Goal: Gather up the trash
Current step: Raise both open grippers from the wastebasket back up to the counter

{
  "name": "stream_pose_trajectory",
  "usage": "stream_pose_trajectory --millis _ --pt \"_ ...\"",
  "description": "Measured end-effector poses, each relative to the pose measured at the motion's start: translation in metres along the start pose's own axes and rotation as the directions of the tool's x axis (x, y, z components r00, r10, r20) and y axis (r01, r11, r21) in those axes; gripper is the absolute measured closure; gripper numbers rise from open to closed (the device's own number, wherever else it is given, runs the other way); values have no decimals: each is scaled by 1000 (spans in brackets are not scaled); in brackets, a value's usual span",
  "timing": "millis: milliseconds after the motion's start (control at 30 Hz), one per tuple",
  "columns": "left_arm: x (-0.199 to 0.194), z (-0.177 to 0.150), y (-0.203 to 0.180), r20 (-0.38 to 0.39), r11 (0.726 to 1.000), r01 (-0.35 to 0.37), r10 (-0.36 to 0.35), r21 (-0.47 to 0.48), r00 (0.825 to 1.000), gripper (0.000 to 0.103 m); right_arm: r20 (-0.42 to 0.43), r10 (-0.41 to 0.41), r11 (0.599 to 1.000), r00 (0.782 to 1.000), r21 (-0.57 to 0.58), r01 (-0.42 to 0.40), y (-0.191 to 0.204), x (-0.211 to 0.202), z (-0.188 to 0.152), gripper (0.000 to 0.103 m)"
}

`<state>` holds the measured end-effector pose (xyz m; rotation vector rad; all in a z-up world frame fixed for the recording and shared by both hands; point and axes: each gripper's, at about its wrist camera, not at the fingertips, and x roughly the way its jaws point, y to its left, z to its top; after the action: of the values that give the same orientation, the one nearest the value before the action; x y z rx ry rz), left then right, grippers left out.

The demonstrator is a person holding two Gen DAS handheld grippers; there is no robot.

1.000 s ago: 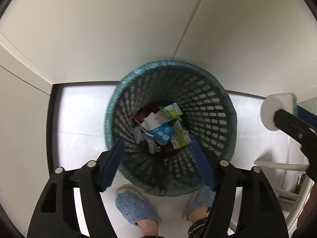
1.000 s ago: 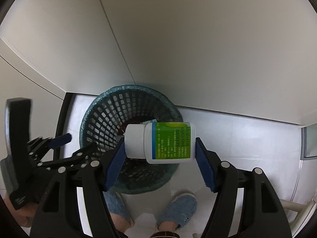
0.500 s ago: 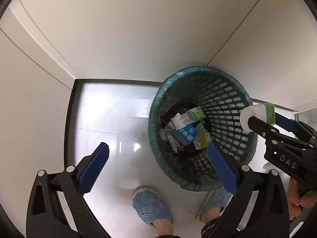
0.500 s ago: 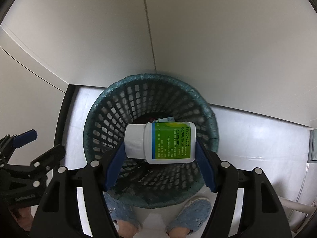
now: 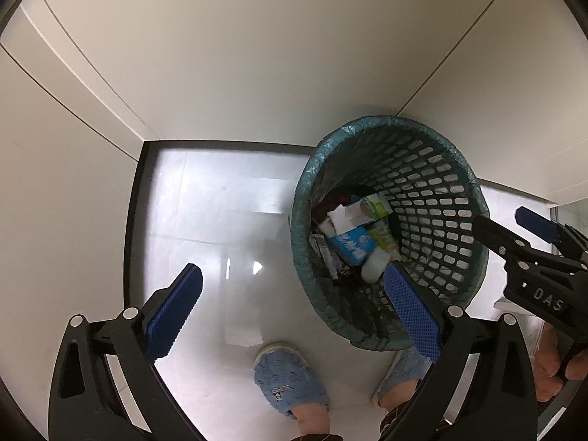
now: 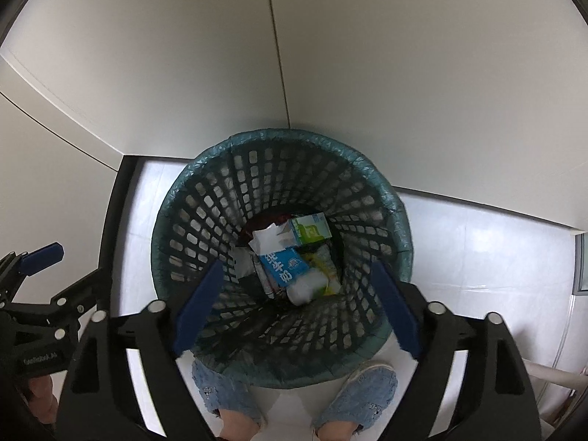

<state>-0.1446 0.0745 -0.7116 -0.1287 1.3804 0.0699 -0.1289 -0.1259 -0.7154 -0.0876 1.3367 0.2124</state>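
Observation:
A teal mesh trash basket (image 6: 191, 198) stands on the white floor by the wall; it also shows in the left wrist view (image 5: 452, 191). Inside lie cartons and wrappers, with the white bottle with a green label (image 6: 307, 284) on top, also seen in the left wrist view (image 5: 375, 266). My right gripper (image 6: 297, 305) is open and empty, right above the basket's mouth. My left gripper (image 5: 294, 312) is open and empty, over the floor to the basket's left.
Pale walls meet in a corner behind the basket. A dark baseboard (image 5: 134, 198) runs along the left wall. The person's two blue slippers (image 5: 290, 382) stand just in front of the basket. A white rack (image 6: 551, 371) is at the far right.
My right gripper has opened and the bottle has dropped into the basket. The right gripper moved further over the basket. The left gripper has drifted left, away from the basket.

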Motion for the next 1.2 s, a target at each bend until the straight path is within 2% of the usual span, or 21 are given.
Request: stream_pose_trajectory --millis 233,400,767,1000,1200 --pt "-33 6 -4 12 1000 -6 6 -10 1000 6 29 -15 1000 999 1 15 -4 -46 4 8" --pt "-81 9 -12 29 1000 -7 7 -17 1000 6 56 -62 998 996 12 62 -7 -99 10 8" --pt "-235 29 -27 118 999 24 -21 -22 993 6 138 -87 996 987 40 82 -12 -253 44 8" --pt "-326 48 -29 150 1000 25 -24 -3 988 6 197 -85 995 977 59 74 -9 -358 67 8" --pt "-407 69 -31 201 999 23 -30 36 979 6 224 -78 996 971 61 66 -6 -433 88 8"
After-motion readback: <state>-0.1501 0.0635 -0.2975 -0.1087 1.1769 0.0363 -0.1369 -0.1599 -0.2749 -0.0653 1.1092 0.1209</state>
